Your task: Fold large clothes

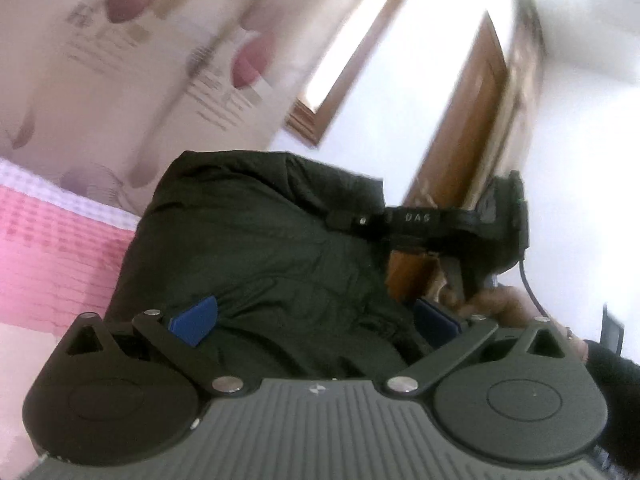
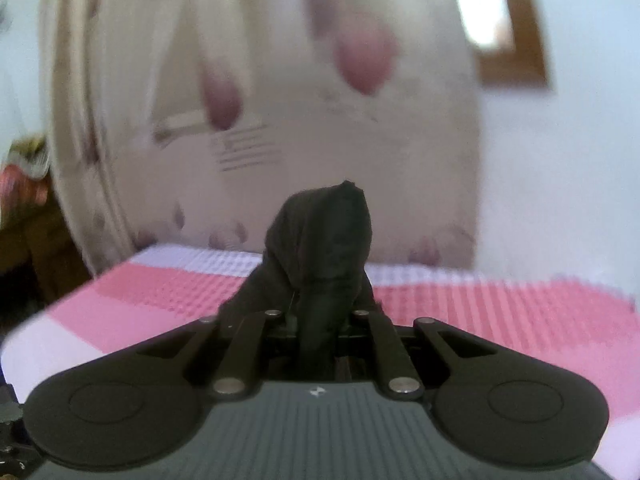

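Pinching a bunched fold of the dark, soft fabric garment [image 2: 320, 256], the right tongs [image 2: 318, 320] are clamped on it above the pink-and-white checked bedspread [image 2: 500, 304]. Only the left wrist view shows the left tongs [image 1: 312, 320] spread apart with blue pads [image 1: 194, 320] flanking the garment [image 1: 260, 248], and the other gripper's black body [image 1: 472, 220] lettered "DAS".
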